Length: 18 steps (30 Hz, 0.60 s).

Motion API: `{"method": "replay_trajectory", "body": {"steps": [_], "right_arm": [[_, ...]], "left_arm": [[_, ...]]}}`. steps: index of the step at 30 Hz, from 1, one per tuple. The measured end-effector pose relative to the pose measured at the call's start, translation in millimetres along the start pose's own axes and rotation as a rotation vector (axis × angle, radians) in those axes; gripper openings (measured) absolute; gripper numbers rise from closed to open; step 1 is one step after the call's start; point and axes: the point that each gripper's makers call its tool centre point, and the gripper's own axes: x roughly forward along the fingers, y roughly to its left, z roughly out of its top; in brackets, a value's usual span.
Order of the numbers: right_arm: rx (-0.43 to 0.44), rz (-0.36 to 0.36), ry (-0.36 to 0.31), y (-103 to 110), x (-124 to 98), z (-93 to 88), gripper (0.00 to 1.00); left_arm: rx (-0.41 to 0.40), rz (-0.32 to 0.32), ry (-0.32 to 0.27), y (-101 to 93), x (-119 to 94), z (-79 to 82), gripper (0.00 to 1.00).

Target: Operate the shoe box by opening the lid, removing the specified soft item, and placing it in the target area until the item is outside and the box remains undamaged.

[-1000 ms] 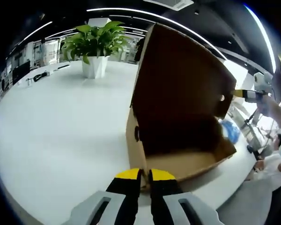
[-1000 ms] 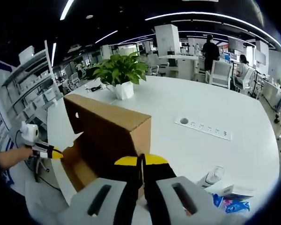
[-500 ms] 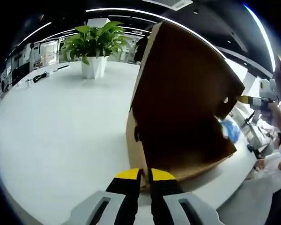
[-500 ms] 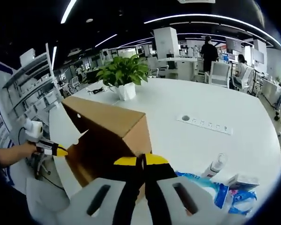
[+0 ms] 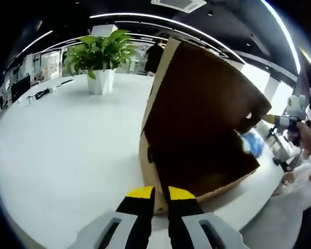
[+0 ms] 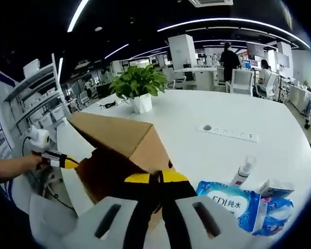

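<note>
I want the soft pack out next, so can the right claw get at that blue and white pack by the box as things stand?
Probably yes. In the right gripper view the blue and white pack lies on the white table just beside the right claw, outside the cardboard box, with nothing between. The claw looks shut, so it must open first.

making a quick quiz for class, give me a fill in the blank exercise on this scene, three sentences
The cardboard shoe box stands on a table that is ____ in colour.
Farther back on the table, the plant grows in a ____ pot.
In the right gripper view, the packet beside the spray bottle is mainly ____.

Missing words: white; white; blue
</note>
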Motion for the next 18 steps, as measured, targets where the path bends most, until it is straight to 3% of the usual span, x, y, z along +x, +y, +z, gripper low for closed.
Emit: {"method": "replay_trajectory", "body": {"steps": [8, 12, 18], "right_arm": [[-0.095, 0.020, 0.014, 6, -6, -17.9, 0.06], [-0.096, 0.034, 0.002, 8, -7, -23.6, 0.07], [-0.135, 0.058, -0.011, 16, -9, -31.2, 0.11]], "left_arm": [[0.053, -0.013, -0.076, -4.6, -16, 42.0, 0.17], [0.095, -0.026, -0.119, -12.9, -21, 61.1, 0.21], [0.158, -0.055, -0.154, -19.5, -22, 71.8, 0.27]]}}
